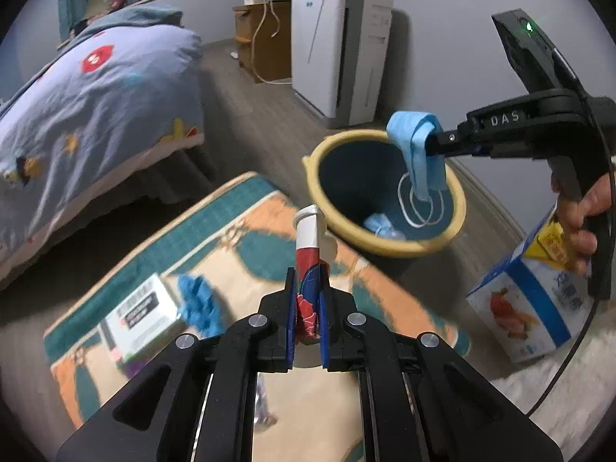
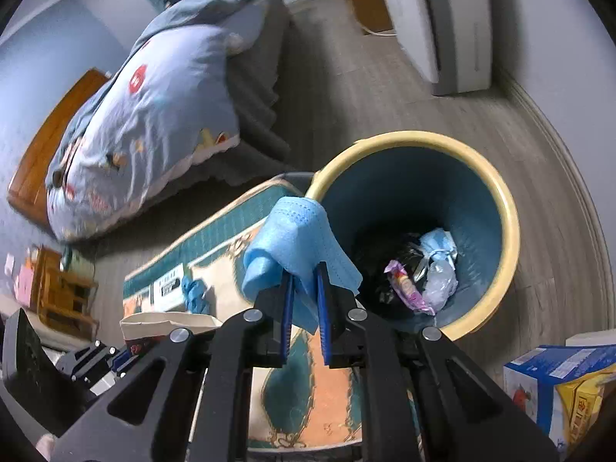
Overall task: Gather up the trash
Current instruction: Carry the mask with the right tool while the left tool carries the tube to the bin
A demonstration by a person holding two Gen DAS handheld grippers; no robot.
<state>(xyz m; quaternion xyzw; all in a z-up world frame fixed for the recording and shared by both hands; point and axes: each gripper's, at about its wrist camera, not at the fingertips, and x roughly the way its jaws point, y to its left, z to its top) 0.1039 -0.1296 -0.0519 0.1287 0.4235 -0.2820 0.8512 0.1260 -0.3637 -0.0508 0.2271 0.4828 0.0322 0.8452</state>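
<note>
Trash run, bedroom: your right gripper (image 1: 431,142) pinches a blue face mask (image 1: 417,150) above the bin (image 1: 389,248); left gripper (image 1: 308,300) clamps a flattened carton (image 1: 308,246). Centre each over the opening before releasing.

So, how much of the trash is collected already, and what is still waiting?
Done: a mask and wrappers lie in the bin. In hand: right gripper holds a blue mask by the rim; left gripper holds a flattened carton. Left: crumpled blue item and small box on the mat.
</note>
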